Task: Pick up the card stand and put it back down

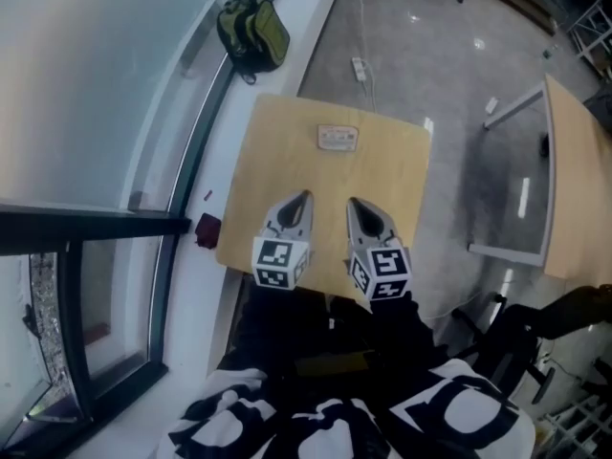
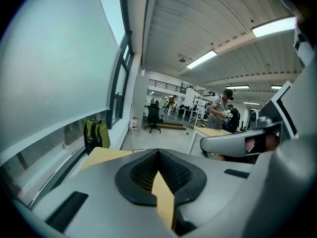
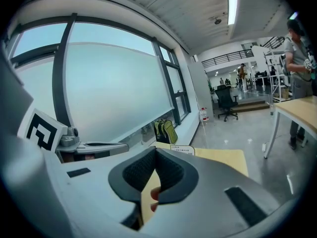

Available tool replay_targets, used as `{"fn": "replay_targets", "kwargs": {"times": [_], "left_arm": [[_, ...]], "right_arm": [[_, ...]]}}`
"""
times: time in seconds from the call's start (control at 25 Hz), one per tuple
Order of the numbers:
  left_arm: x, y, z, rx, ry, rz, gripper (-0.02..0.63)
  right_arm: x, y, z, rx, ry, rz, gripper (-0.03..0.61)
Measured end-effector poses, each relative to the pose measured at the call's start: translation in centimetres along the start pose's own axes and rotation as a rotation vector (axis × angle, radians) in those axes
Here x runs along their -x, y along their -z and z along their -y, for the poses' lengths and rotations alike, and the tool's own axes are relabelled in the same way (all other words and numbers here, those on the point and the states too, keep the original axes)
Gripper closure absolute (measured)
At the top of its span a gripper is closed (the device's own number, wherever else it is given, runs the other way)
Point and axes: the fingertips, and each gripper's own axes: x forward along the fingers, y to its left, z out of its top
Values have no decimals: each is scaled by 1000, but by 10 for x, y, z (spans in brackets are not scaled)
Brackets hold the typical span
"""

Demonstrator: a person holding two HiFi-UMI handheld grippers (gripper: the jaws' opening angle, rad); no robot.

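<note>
Ahead, rectangular white card stand (image 1: 338,138) on smooth, round-cornered pale wood table (image 1: 277,165).

grey floor (image 1: 430,75), frosted window (image 1: 86,84), ceiling lights (image 2: 275,26)

Pale tan table (image 1: 287,161), olive-green backpack (image 1: 253,32) with black trim, whitish card stand (image 1: 338,138), grey floor (image 1: 421,55)
</note>
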Motion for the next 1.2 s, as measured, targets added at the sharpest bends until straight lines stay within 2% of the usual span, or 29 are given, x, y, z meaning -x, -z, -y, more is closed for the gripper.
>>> {"fn": "replay_targets", "kwargs": {"times": [0.32,0.52,0.76,0.96,1.2], "left_arm": [[-34,25,-38,-30,75,-88,611],[-54,45,-60,-116,125,-135,611],[-82,64,-77,-145,237,-166,600],[-116,85,-88,-168,288,-224,590],[-158,87,-97,-176,392,-235,481]], "right_arm": [[-29,29,20,-30,47,-100,557],[-47,42,29,-41,66,-141,557],[-74,57,39,-58,84,-174,557],[-87,71,56,-81,118,-210,557],[-105,82,78,-111,163,-232,557]]}}
